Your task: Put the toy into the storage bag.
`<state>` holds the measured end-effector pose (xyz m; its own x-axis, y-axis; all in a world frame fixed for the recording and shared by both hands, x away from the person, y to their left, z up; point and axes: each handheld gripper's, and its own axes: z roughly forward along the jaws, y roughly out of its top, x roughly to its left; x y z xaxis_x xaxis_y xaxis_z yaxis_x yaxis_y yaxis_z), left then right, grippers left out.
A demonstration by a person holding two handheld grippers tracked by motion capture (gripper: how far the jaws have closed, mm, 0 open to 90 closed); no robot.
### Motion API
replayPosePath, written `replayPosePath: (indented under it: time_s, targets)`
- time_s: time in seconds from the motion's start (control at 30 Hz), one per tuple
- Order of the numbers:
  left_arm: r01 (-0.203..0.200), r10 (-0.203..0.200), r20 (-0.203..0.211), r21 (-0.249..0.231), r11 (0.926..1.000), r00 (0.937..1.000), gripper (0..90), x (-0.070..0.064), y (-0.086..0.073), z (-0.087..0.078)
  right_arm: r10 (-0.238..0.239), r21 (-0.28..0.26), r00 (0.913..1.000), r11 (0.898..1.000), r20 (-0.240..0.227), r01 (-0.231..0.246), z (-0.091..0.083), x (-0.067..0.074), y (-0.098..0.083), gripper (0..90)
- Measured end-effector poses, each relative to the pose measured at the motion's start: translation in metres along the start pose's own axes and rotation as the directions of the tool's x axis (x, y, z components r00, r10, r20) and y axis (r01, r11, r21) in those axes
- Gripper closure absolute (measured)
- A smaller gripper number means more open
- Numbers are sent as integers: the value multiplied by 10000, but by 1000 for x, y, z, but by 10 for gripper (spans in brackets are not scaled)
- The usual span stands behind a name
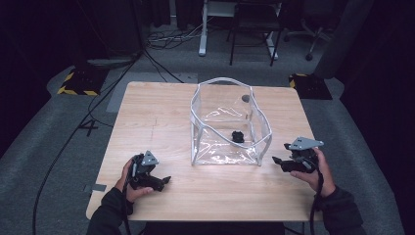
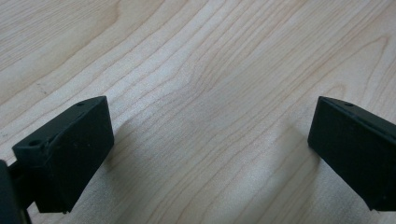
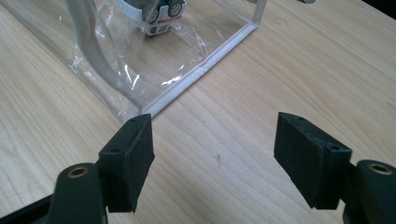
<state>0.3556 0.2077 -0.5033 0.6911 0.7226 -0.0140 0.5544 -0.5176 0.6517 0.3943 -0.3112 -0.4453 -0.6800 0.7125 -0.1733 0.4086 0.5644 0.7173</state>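
Note:
A clear plastic bag (image 1: pixel 227 125) with a grey zip rim stands open at the middle of the wooden table (image 1: pixel 147 112). A small dark toy car (image 1: pixel 238 136) lies inside it on the bottom; the right gripper view catches the toy car (image 3: pixel 161 16) through the clear bag (image 3: pixel 140 60). My left gripper (image 1: pixel 166 181) rests low over the table at the front left, jaws wide apart with bare wood between them (image 2: pixel 210 140). My right gripper (image 1: pixel 278 162) hovers at the front right beside the bag's corner, open and empty (image 3: pixel 212 154).
Bare wood lies along the table's front edge between the two hands. Behind the table, on the grey floor, are cables, a chair (image 1: pixel 252 29) and yellow-black striped blocks (image 1: pixel 78 81) at both sides.

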Motion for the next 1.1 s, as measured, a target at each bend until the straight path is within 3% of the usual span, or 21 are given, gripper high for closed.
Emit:
replayPosePath:
  time_s: [0.47, 0.97, 1.1]
  targets:
    - [24, -24, -20, -10, 10000, 10000, 5, 0, 0, 0, -282, 159, 9995, 9995, -125, 284, 0, 5, -24, 295]
    - [59, -59, -7, -11, 10000, 10000, 5, -1, 0, 0, 168, 252, 9997, 9995, -161, -164, -11, 5, -54, 295]
    - [61, -61, -4, -14, 10000, 10000, 5, -1, 0, 0, 479, 270, 9988, 9985, -105, -476, -12, 4, -62, 296]
